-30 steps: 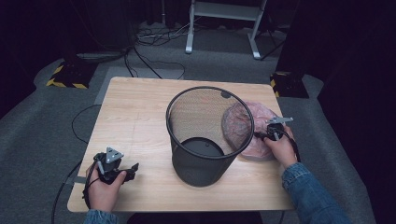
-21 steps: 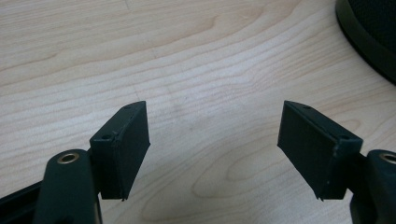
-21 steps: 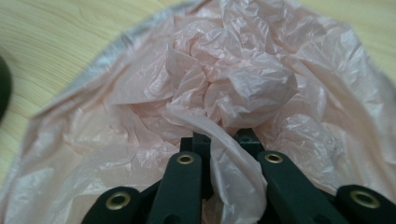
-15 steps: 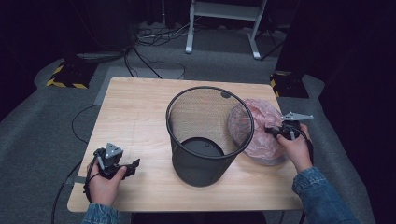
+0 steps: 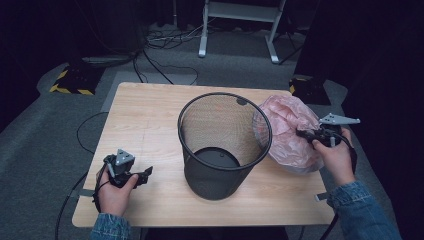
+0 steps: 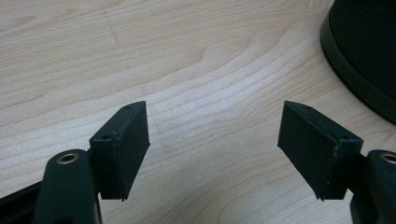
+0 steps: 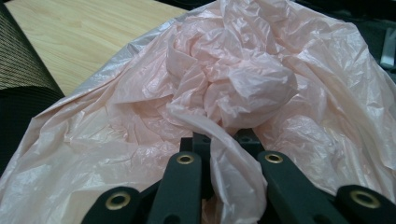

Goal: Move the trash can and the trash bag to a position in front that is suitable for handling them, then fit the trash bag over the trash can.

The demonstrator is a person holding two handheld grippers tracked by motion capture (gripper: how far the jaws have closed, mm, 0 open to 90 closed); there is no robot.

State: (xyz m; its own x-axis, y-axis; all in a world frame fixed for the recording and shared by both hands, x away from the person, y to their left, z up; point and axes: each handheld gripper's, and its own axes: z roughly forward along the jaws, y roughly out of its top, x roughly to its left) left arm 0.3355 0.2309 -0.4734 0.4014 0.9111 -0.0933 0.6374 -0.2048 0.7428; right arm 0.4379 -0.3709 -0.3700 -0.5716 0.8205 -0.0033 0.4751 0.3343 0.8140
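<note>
Near the worktop's (image 5: 150, 115) front left corner, the left gripper (image 5: 145, 175) rests, fingers (image 6: 122, 149) spread, empty. Mid-worktop stands the mesh bin (image 5: 225, 145). By the right edge, the right gripper (image 5: 302, 134) pinches a fold of the pink plastic bag (image 5: 287, 132): light, limp, slippery, best held by bunched film.

The room is dark all around, and light from above falls on the wooden table (image 5: 150, 120) — it looks bright. The high view is a bit soft and grainy. Up close the pink bag (image 7: 243, 88) looks sharp, but the black jaws at the bottom are blurry.
</note>
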